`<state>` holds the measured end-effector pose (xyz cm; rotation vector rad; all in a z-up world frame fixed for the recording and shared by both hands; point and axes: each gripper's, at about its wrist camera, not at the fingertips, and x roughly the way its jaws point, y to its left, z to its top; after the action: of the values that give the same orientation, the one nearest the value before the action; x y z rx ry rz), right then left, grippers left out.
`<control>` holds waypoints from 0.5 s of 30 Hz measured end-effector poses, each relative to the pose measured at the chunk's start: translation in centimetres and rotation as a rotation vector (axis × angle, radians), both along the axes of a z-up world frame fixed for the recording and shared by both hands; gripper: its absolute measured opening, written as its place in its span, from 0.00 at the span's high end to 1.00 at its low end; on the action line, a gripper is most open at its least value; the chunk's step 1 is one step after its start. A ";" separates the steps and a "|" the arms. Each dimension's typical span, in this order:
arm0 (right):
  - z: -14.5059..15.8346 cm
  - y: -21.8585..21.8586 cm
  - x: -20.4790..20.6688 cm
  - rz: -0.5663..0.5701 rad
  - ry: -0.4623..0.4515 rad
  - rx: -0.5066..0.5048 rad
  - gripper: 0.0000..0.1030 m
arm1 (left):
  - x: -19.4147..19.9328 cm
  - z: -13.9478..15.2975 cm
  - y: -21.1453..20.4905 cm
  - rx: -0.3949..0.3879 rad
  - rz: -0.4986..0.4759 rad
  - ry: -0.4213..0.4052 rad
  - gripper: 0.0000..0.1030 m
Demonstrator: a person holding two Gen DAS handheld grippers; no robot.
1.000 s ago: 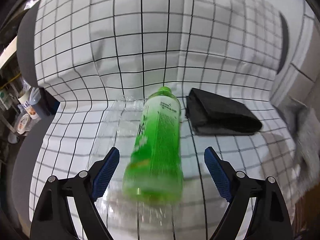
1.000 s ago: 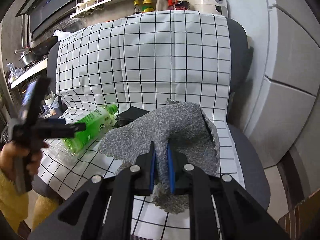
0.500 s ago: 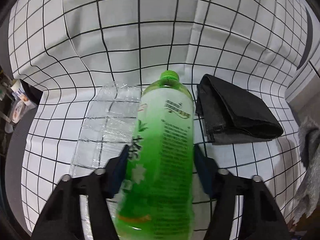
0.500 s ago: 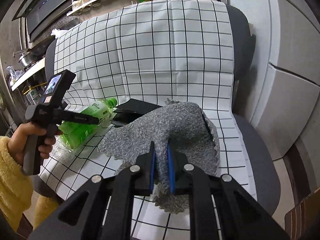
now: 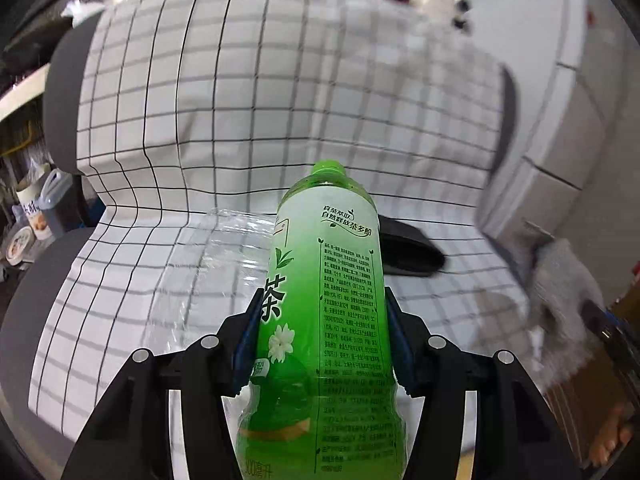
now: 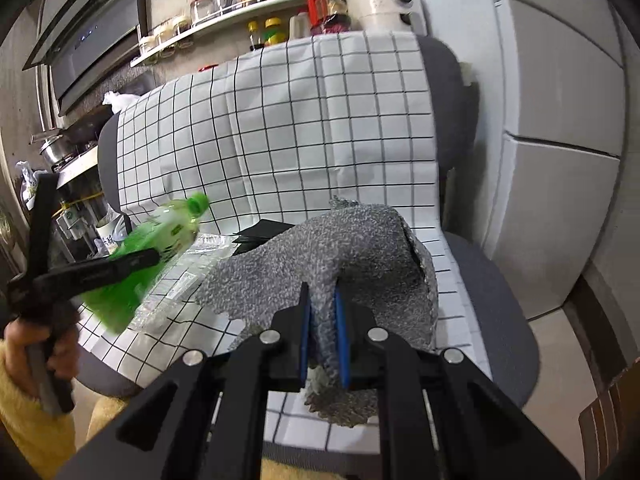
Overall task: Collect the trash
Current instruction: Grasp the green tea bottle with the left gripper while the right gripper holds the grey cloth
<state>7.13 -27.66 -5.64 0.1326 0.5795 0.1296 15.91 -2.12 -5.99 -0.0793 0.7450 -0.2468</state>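
**Bottle up off the chair, grey bag held ready**

Pads first: the left gripper (image 5: 322, 340) has just been closing, and its blue pads (image 5: 394, 344) now press both flanks of the green tea bottle (image 5: 324, 320), low on the label where the body is widest and least likely to slip. The cap points away from the hand and the base sits back toward the palm, so the weight hangs close to the grip. In the right wrist view the bottle (image 6: 160, 240) is tilted cap-up and clear of the seat, blurred with motion, the person's hand (image 6: 36, 344) in a yellow sleeve wrapped round the handle.

Over to the right gripper (image 6: 322, 332): jaws nearly together, pinching a fold of the speckled grey bag (image 6: 340, 248). The pinch is at the edge of the material, which lets the rest drape forward over the seat. My read is that it is kept there as the receptacle for what gets collected.

Outward now. The checked cloth (image 5: 240, 120) covers the grey chair (image 6: 492, 280) seat and back. Left behind on it, just beside where the bottle hangs, lies a crushed clear plastic bottle (image 5: 208, 276), flat and probably the next pickup. A folded black item (image 5: 412, 252) rests farther back near the seat crease; whether that counts as trash I cannot tell.
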 end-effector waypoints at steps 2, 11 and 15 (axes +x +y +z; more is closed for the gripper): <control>0.1 -0.5 -1.1 -0.018 -0.003 -0.005 0.89 | -2.3 0.4 -1.3 -0.017 -0.034 -0.017 0.46; -1.1 -4.3 -8.2 -0.136 0.012 -0.023 0.89 | -9.0 -1.7 -9.0 -0.034 -0.238 -0.042 0.46; -2.4 -6.7 -12.2 -0.230 0.030 -0.019 0.89 | -11.0 -3.3 -12.9 -0.050 -0.353 -0.034 0.46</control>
<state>-5.05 -34.34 -8.01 0.1815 0.5913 -0.1010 4.89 -15.03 -9.32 0.0101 0.7167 -0.6019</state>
